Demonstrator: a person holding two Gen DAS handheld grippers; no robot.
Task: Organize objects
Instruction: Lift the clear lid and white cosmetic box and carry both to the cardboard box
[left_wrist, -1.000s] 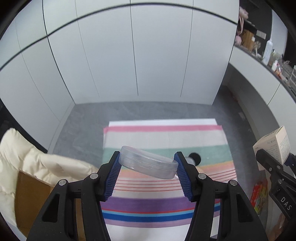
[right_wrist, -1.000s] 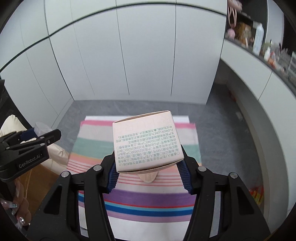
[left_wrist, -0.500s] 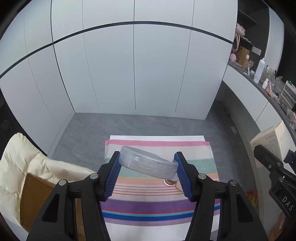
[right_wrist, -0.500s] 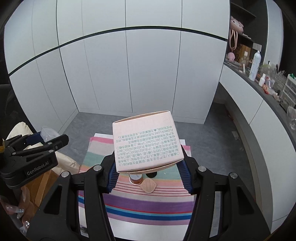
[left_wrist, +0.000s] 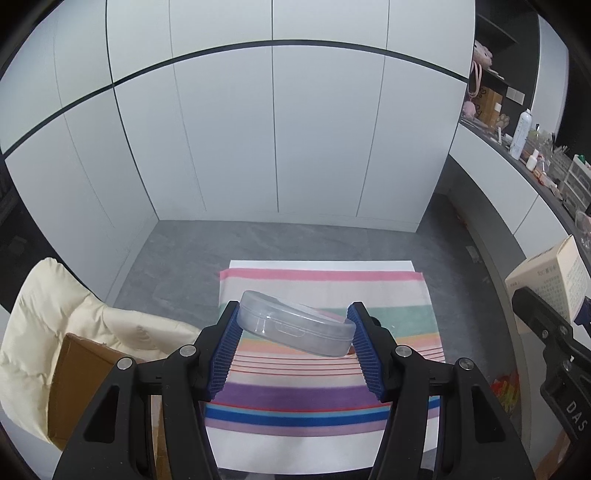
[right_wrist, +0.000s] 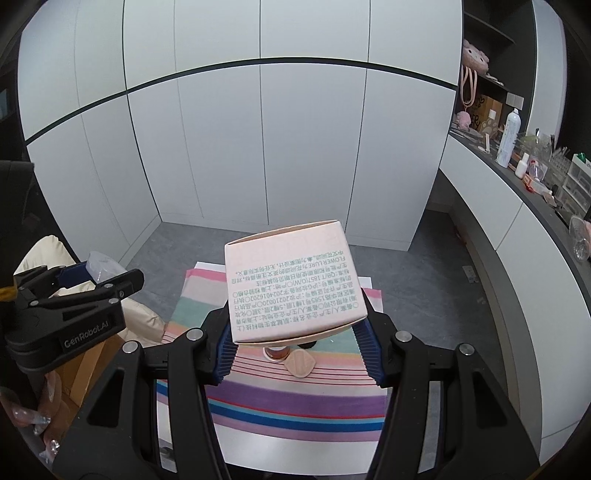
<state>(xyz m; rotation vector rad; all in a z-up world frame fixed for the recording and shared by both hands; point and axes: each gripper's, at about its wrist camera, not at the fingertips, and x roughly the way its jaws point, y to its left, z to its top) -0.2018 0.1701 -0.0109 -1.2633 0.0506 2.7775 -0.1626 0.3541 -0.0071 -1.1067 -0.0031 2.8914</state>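
Both grippers have risen since the earlier frames: the striped cloth (left_wrist: 325, 354) now lies lower and farther off, more white cabinet wall (left_wrist: 273, 129) fills the view. My left gripper (left_wrist: 293, 334) pinches a clear plastic case (left_wrist: 295, 328), tilted, between its blue pads (left_wrist: 225, 350). My right gripper (right_wrist: 295, 341) clamps a pink printed carton (right_wrist: 291, 284) between its pads (right_wrist: 223, 354). Below the carton, on the cloth, sit a small jar (right_wrist: 276, 352) and a pink pad (right_wrist: 300, 363), touching. Left of the cloth lie a cream jacket (left_wrist: 55, 325) and a cardboard box (left_wrist: 77, 384).
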